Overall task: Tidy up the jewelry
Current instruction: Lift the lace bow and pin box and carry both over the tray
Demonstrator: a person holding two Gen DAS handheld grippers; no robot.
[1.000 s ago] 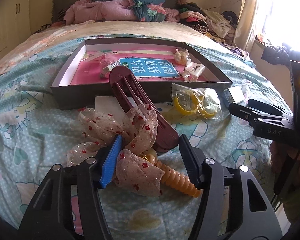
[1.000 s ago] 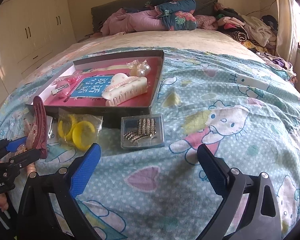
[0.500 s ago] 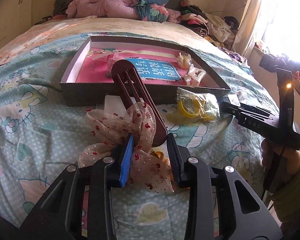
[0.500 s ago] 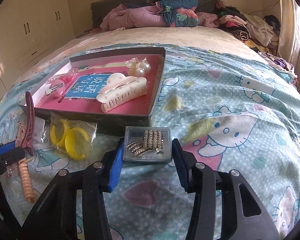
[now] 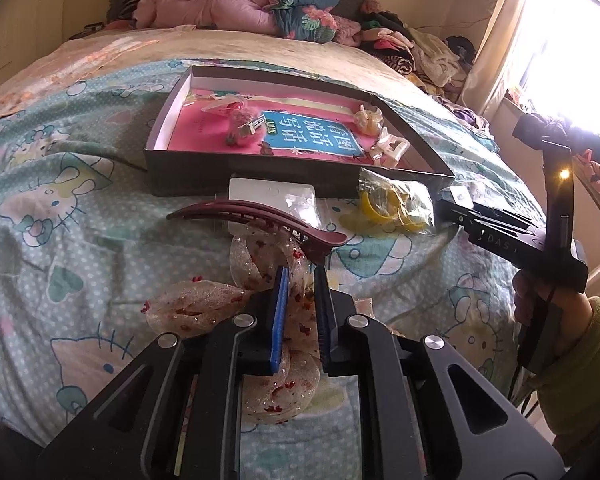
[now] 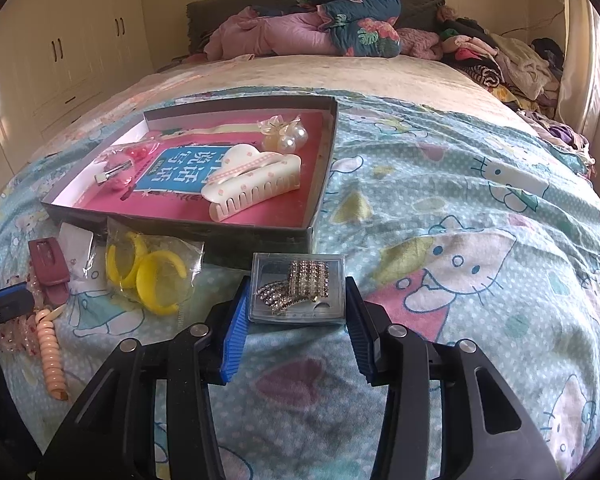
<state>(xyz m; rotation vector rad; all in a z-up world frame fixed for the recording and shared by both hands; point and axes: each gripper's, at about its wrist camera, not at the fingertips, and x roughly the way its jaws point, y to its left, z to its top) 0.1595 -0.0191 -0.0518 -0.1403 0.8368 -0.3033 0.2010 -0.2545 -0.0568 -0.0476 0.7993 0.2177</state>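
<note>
The left gripper (image 5: 300, 312) is clenched on the sheer ribbon bow with red specks (image 5: 260, 264), which carries a maroon plastic hair clip (image 5: 260, 220), low over the bed (image 5: 100, 240) before the shallow grey box with pink lining (image 5: 188, 176). The right gripper (image 6: 296, 320) brackets the clear plastic case of rhinestone clips (image 6: 298, 288); contact looks likely, though I cannot tell. Thin fabric may slip, dropping the clip; the slick case could squirt out.

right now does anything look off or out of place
Yes: the dark red hair clip hangs tilted in the air, lifted by its sheer bow, which the left gripper pinches. The peach spiral hair tie lies alone on the bedspread.
</note>
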